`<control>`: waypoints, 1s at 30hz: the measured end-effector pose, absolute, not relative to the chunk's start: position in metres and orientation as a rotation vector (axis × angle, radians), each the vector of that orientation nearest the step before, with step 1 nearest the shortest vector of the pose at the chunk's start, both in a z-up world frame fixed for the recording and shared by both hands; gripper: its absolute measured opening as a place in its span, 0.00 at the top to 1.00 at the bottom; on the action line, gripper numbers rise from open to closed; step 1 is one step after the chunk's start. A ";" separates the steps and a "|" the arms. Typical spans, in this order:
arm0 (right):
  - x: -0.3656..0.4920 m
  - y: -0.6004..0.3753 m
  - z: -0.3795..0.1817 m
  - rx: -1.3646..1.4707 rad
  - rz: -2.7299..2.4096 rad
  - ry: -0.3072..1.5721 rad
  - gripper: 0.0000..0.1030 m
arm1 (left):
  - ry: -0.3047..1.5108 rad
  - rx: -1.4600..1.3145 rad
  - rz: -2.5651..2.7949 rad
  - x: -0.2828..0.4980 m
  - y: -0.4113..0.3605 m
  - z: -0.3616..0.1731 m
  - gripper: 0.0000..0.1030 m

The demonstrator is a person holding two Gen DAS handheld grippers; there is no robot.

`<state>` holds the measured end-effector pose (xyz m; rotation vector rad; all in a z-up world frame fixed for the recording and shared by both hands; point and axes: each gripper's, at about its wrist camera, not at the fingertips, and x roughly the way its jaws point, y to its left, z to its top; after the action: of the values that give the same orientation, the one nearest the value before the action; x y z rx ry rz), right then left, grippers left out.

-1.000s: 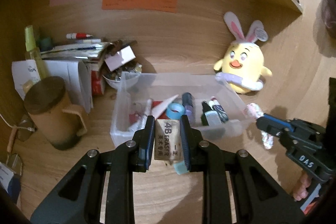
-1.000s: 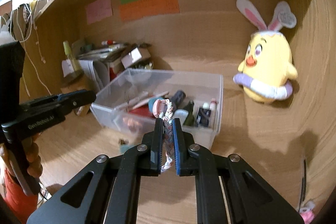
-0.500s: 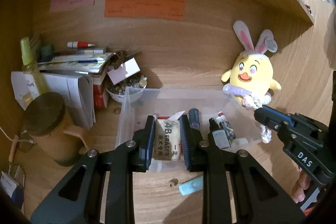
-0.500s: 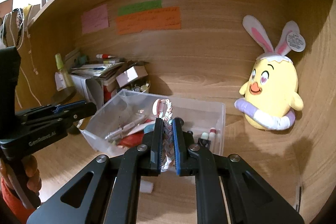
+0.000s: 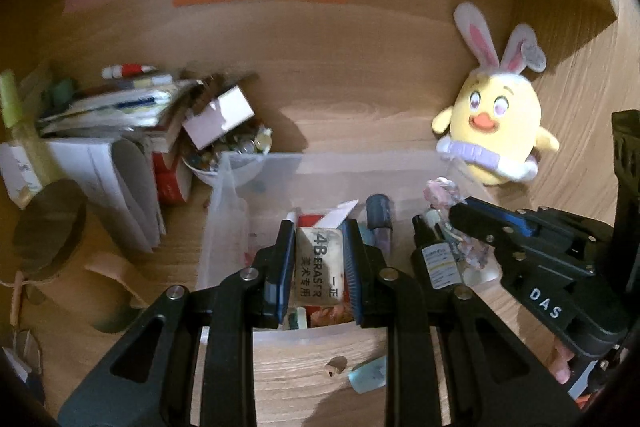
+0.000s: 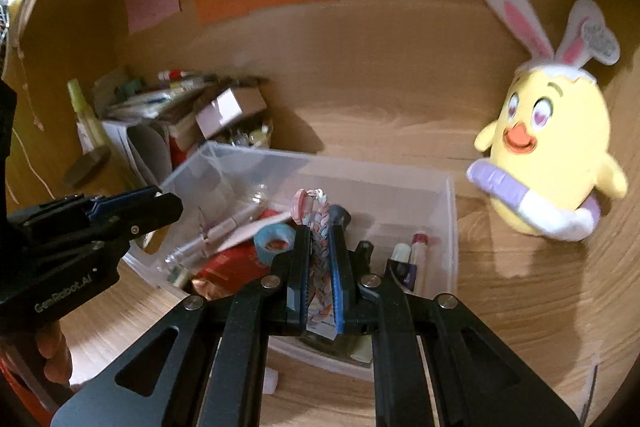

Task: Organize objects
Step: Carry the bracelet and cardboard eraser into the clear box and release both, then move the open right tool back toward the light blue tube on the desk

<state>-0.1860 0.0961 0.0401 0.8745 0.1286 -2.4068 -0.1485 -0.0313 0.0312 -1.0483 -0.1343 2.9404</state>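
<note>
Holding the eraser in our left hand-held gripper at lower centre, we clamp the braided bracelet in the right hand-held gripper, both above the clear bin.

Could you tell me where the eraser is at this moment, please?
In the left wrist view, the eraser is clamped in the left tool, above the clear bin.

A worn 4B eraser and braided pastel cord, both clamped above the clear bin
</note>
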 end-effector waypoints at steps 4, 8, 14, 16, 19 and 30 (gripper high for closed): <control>-0.194 0.091 0.029 0.916 -2.395 0.147 0.92 | -0.093 -1.105 2.927 -0.159 -0.028 0.017 0.77; -0.199 0.086 0.019 0.949 -2.387 0.177 0.92 | -0.088 -1.140 2.900 -0.166 -0.026 0.007 0.78; -0.203 0.080 0.011 0.978 -2.376 0.215 0.92 | -0.081 -1.173 2.874 -0.173 -0.023 -0.004 0.78; -0.202 0.078 0.010 0.980 -2.376 0.227 0.92 | -0.083 -1.174 2.870 -0.172 -0.023 -0.004 0.78; -0.201 0.078 0.011 0.976 -2.385 0.242 0.92 | -0.086 -1.164 2.869 -0.170 -0.023 -0.002 0.77; -0.187 0.088 0.023 0.969 -2.391 0.225 0.72 | -0.145 -1.089 2.866 -0.148 -0.030 0.021 0.51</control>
<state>-0.1868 0.0876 0.0233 0.9692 0.2247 -2.3907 -0.1478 -0.0300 0.0207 -1.0887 -0.1455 2.8659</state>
